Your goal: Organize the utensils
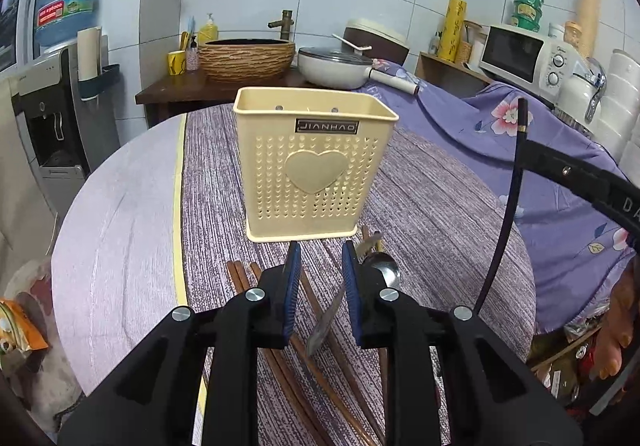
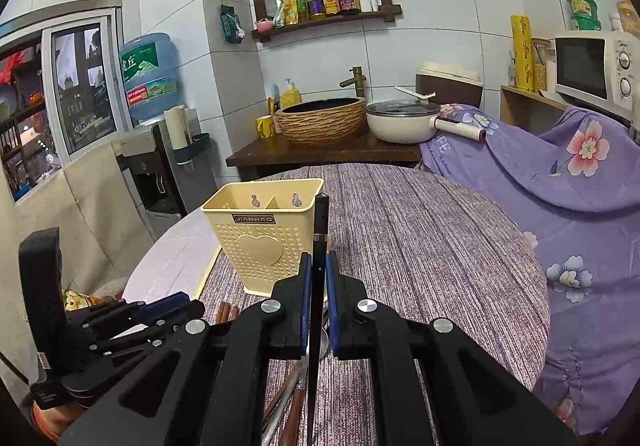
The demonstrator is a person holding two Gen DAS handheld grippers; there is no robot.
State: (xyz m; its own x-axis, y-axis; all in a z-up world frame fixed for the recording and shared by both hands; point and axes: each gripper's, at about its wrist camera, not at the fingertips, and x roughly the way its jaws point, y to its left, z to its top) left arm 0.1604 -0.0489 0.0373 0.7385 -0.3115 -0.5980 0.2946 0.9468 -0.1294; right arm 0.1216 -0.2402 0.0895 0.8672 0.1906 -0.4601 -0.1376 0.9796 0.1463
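Blue-padded fingers of the right gripper [image 2: 319, 278] are pinched onto a black chopstick [image 2: 320, 246], holding it roughly upright with its top end level with the rim of the cream utensil holder [image 2: 262, 234], right beside the holder's near right corner. So it's not in yet, just lined up next to it. That holder has two compartments split by a divider, and from here I can't tell what, if anything, is inside. The left gripper [image 1: 319, 270] hangs just in front of the holder with its jaws parted and nothing between them, right over the pile on the table: brown chopsticks [image 1: 280, 358], a metal spoon [image 1: 386, 270] and what looks like a knife blade [image 1: 326, 320]. If I were doing this step, I'd lift the chopstick until its lower tip clears the holder's rim, shift it over one compartment, keep it vertical, then lower before letting go. The holder looks light, so bumping the wall could probably tip or slide it. Keeping all the chopsticks on one side of the divider makes sense.
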